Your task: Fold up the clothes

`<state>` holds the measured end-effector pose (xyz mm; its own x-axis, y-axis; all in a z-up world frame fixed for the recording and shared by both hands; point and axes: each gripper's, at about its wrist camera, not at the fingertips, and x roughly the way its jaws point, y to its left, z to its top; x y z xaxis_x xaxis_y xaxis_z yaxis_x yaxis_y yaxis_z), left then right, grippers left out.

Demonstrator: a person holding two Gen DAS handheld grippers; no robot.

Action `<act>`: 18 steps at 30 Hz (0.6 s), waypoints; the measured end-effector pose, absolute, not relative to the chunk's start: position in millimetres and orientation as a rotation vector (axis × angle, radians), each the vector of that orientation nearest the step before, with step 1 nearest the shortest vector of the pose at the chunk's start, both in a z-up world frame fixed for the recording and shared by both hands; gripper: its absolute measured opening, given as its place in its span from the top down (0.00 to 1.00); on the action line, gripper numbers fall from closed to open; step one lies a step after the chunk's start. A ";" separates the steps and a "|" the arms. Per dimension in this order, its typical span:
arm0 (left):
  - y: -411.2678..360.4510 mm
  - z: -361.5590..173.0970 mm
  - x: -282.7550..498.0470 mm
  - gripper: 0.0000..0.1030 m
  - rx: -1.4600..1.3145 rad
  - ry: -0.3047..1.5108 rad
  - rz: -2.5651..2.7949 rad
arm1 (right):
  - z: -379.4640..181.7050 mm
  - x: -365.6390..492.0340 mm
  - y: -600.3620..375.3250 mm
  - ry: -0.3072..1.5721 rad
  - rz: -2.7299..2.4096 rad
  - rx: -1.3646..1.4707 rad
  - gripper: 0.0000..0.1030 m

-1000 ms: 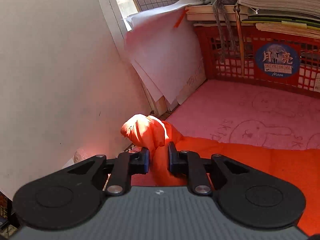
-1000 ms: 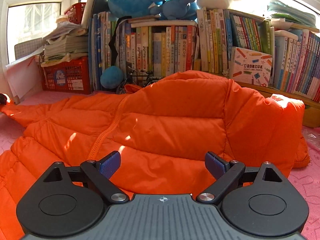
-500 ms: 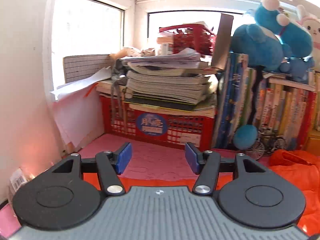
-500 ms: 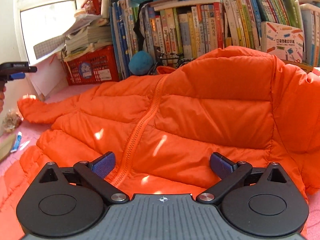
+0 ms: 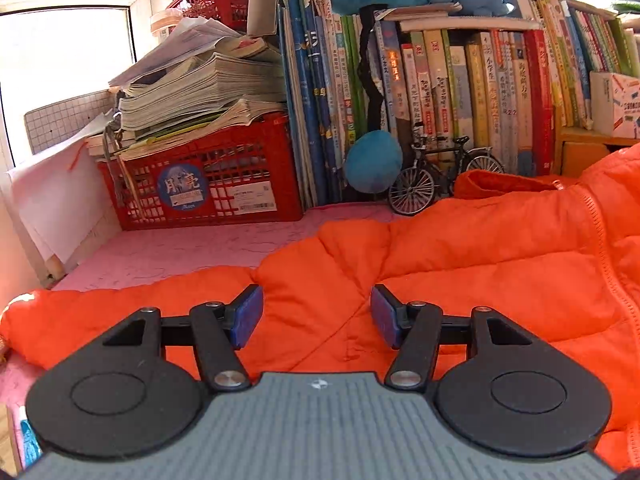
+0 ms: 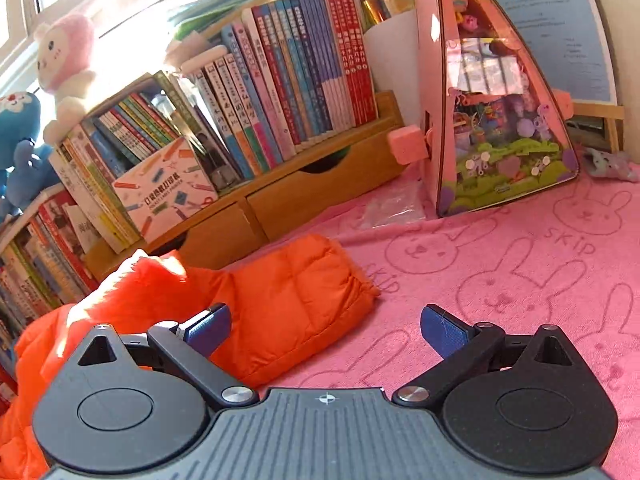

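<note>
1. I see a red crate (image 5: 208, 184), books (image 5: 440, 92) and a toy bicycle (image 5: 440, 176) behind the orange jacket (image 5: 460, 264) on the pink blanket (image 6: 520, 272).
2. Left gripper (image 5: 316, 316) over the jacket, half-open, empty.
3. Right gripper (image 6: 324, 330) wide open, empty; sleeve cuff (image 6: 320, 292) between its jaws, unpinched.

Quilted jacket (image 5: 500, 264), slightly shiny orange cloth; pink blanket (image 6: 520, 272), soft matt terry with embossed rabbits. Crate (image 5: 240, 176) is glossy red plastic, shelf (image 6: 304, 192) smooth wood, gripper (image 5: 316, 316) matt black plastic.
</note>
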<state>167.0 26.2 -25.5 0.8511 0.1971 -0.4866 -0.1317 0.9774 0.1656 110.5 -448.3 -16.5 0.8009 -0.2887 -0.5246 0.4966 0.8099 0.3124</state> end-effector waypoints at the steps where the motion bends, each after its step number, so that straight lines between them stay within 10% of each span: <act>1: 31.8 -29.1 170.6 0.42 0.116 0.554 0.185 | -20.9 122.2 -447.2 0.504 -0.453 0.418 0.01; 9: 45.7 -37.0 180.5 0.36 0.075 0.642 0.199 | -43.4 179.6 -433.8 0.587 -0.435 0.414 0.05; 11: 42.7 -37.9 180.3 0.36 0.093 0.643 0.203 | -42.4 185.0 -424.9 0.598 -0.411 0.386 0.31; 13: 40.8 -38.4 180.0 0.36 0.103 0.643 0.206 | -41.1 186.4 -421.0 0.614 -0.370 0.409 0.79; 18: 41.3 -38.5 179.8 0.36 0.103 0.644 0.204 | -18.4 165.9 -414.3 0.562 -0.388 0.375 0.90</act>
<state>179.8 41.3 -38.5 0.7804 0.2204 -0.5852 -0.1567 0.9749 0.1583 165.9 -414.3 -18.4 0.7783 -0.2496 -0.5761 0.4498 0.8619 0.2342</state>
